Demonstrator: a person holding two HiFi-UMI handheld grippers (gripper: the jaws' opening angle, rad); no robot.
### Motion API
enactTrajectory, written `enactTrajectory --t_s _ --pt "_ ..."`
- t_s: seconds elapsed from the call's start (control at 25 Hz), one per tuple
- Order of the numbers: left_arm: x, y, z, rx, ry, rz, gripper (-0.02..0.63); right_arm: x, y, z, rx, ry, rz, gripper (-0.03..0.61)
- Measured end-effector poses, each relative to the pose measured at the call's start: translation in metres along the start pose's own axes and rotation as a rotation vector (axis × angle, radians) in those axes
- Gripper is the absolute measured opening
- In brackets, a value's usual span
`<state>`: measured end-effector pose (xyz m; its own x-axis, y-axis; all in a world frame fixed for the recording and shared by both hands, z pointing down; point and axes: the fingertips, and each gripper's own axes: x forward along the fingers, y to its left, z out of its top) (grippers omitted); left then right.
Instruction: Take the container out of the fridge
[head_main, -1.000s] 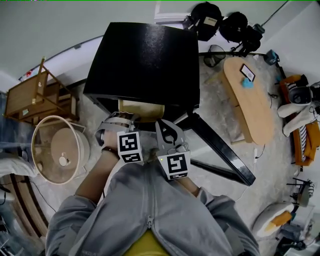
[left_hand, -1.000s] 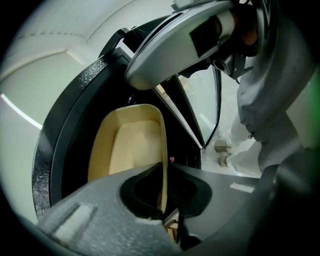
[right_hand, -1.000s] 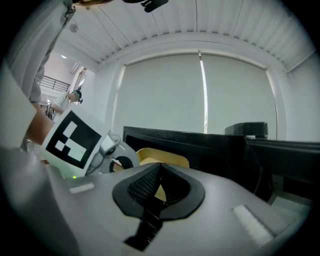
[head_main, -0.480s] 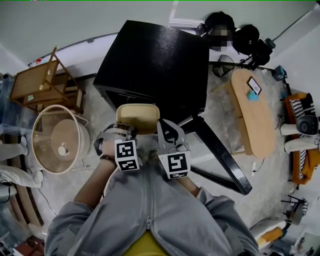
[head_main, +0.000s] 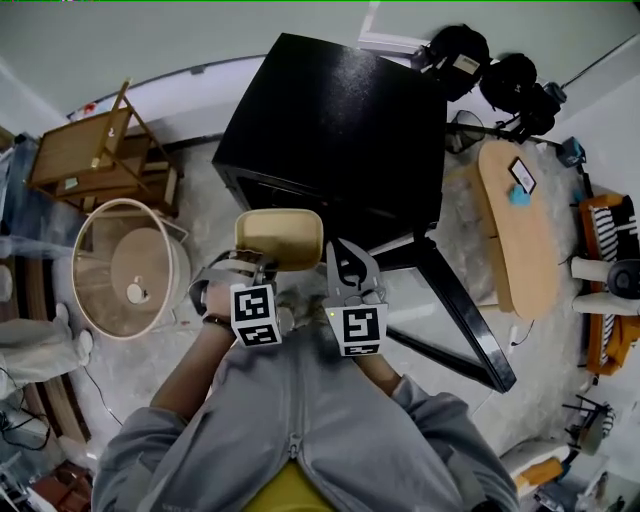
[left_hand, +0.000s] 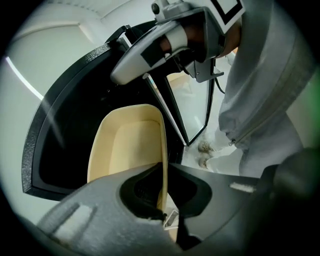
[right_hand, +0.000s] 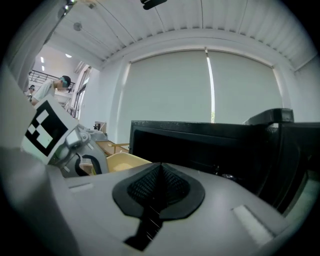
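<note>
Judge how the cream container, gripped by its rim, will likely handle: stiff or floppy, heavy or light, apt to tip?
Probably stiff: the container shows no sag though the left gripper pinches only one wall. Likely light: its inside looks empty. It may tilt, since the grip sits at one edge, off its middle.

In the head view, the inside of the fridge (head_main: 335, 130) was concealed beneath its black top, and the near edge of the container (head_main: 279, 238) was covered by the left hand-held gripper (head_main: 260, 265). In the left gripper view, the container's near end was hidden behind the jaws clamped on it. In the right gripper view, most of the container was masked by the left hand-held gripper and the right hand-held gripper (right_hand: 159, 175). Items on the oval tabletop (head_main: 520, 260) were too small to be identified.
</note>
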<state>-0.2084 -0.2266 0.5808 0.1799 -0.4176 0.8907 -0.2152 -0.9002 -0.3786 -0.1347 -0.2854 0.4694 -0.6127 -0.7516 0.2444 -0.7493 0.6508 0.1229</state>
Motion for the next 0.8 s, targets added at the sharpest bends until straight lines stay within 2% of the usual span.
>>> enactTrajectory --t_s 0.12,0.32,0.4,0.56,0.8 --pt "-0.006 0.007 -0.002 0.016 -0.06 0.01 0.006 0.001 -0.005 -0.007 0.015 0.023 -0.084 -0.002" --pt "-0.018 0.011 0.01 -0.089 -0.26 0.045 0.006 -0.007 -0.006 -0.011 0.046 0.038 -0.197 -0.002" --pt "-0.024 0.01 0.015 -0.179 -0.35 0.05 0.006 -0.012 -0.004 -0.009 0.04 0.038 -0.212 -0.002" --pt "-0.041 0.017 0.03 -0.427 -0.577 0.053 0.006 -0.019 -0.003 -0.005 0.034 0.035 -0.225 -0.002" --pt "-0.075 0.042 0.041 -0.696 -0.83 0.185 0.007 -0.028 0.001 0.007 0.016 -0.01 -0.218 -0.002"
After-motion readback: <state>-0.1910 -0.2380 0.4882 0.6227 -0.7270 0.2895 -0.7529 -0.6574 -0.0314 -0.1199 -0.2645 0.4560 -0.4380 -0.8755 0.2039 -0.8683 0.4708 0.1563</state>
